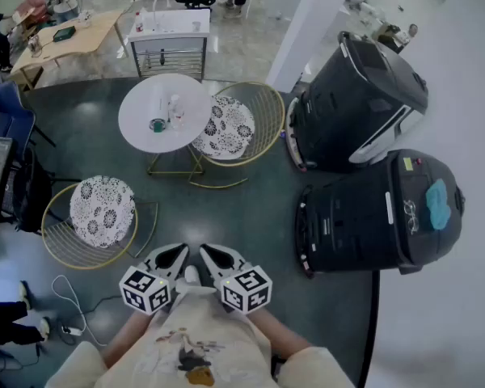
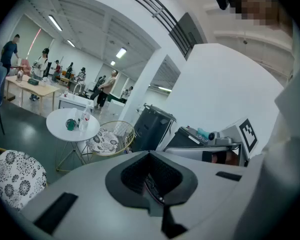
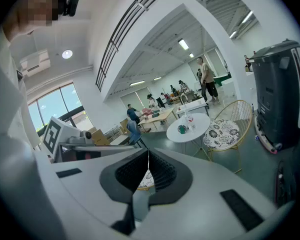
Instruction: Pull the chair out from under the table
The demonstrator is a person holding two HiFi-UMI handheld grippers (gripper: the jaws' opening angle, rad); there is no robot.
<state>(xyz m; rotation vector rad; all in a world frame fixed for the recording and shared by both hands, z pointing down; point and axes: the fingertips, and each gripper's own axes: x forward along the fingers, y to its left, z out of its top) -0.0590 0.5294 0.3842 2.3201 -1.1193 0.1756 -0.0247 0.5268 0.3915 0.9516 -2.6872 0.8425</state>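
A round white table stands ahead of me on thin gold legs. A gold wire chair with a black-and-white patterned cushion is tucked against its right side, the seat partly under the top. In the left gripper view the table and this chair are far off to the left; in the right gripper view the table and chair are to the right. My left gripper and right gripper are held side by side at my chest, both shut and empty, well short of the chair.
A second matching chair stands apart at the near left. Two big black machines line the right side. A green cup and a bottle stand on the table. A white pillar, a white cart and a floor cable are around.
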